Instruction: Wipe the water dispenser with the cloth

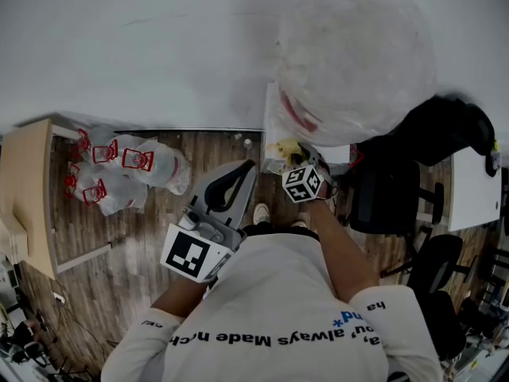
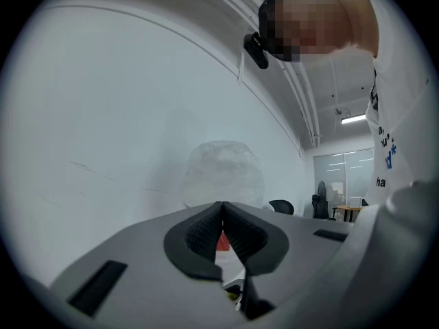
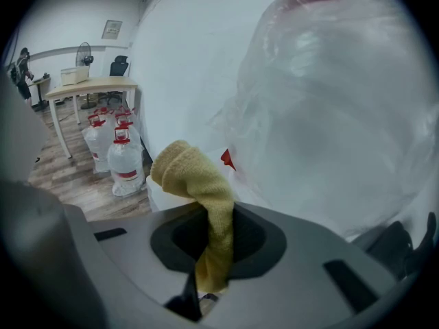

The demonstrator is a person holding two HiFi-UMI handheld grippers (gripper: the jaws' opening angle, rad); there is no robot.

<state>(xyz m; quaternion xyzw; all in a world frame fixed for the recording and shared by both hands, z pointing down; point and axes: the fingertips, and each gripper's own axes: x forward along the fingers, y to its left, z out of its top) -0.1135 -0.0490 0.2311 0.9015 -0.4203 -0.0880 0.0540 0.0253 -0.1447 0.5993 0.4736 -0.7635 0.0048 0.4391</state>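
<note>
Right gripper (image 3: 218, 235) pinches the yellow cloth (image 3: 194, 177) (just beside the dispenser (image 3: 159, 196)).

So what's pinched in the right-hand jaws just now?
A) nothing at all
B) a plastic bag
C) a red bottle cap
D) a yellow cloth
D: the right gripper has its jaws shut on a yellow cloth, which sticks up in front of the big water bottle.
</note>
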